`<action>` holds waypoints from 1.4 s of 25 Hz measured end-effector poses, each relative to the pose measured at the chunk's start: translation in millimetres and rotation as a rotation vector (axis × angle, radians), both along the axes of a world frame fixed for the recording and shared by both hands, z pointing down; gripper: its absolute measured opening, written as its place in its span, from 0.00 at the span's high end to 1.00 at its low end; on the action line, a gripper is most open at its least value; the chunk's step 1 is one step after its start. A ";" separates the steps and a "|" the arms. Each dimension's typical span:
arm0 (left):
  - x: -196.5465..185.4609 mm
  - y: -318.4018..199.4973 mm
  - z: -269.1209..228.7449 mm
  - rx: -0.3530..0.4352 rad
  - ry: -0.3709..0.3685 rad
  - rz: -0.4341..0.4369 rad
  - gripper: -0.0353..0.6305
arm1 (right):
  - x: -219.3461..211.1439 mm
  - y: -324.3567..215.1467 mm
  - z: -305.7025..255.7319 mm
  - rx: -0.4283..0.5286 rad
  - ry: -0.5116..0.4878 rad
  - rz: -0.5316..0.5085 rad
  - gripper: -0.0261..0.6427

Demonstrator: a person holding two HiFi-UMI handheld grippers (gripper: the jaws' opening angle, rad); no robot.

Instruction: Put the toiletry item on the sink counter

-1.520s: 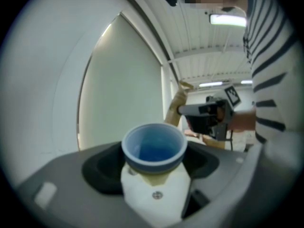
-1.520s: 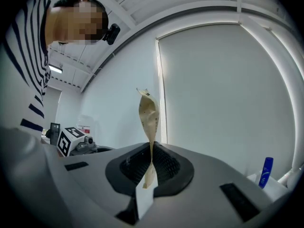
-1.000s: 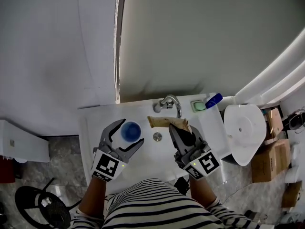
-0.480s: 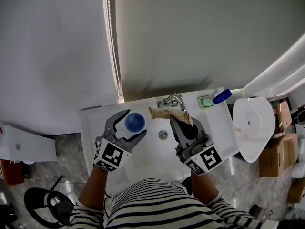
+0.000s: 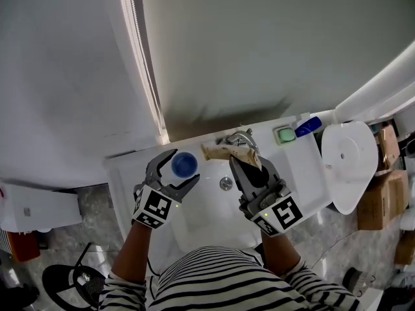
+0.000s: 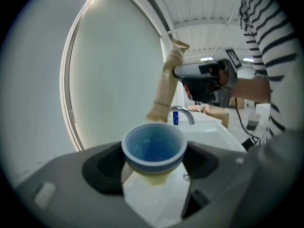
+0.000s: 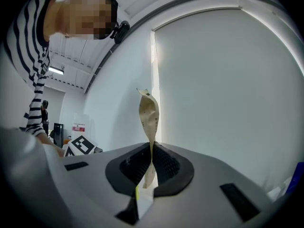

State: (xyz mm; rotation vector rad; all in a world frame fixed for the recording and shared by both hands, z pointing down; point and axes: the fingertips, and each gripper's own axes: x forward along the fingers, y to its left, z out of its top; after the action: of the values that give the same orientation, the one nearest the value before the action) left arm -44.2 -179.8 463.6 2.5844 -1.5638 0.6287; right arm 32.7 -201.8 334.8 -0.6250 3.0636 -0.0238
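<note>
My right gripper (image 5: 249, 168) is clamped on the beige tube (image 5: 224, 151), and my left gripper (image 5: 182, 170) grips the blue cup (image 5: 185, 163). Both are over the sink (image 5: 211, 212) — nothing rests on the tabletop (image 5: 302, 166) yet.

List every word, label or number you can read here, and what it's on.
No text is legible anywhere.
On the tan tube: dark specks of print, too small to read.
On the blue bottle: a pale label, blurred.
On the red-and-white sign: too small to read.
On the marker cubes: square patterns only, no letters.
</note>
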 end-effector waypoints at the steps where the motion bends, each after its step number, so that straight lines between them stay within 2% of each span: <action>1: -1.8 -2.0 5.5 -0.009 0.002 -0.002 0.39 | -2.4 -2.6 2.5 -0.004 0.003 0.001 0.94; 8: -9.5 -17.8 34.3 -0.053 0.026 -0.009 0.39 | -16.0 -17.4 18.3 -0.029 0.029 -0.001 0.94; 35: -23.4 -51.3 122.4 -0.133 0.067 -0.014 0.39 | -45.2 -45.8 61.6 -0.089 0.104 -0.009 0.94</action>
State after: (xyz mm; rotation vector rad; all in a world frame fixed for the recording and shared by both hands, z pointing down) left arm -67.6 -231.2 586.0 2.4695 -1.4658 0.6166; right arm -12.5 -247.6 396.4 -0.6365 3.1809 -0.1327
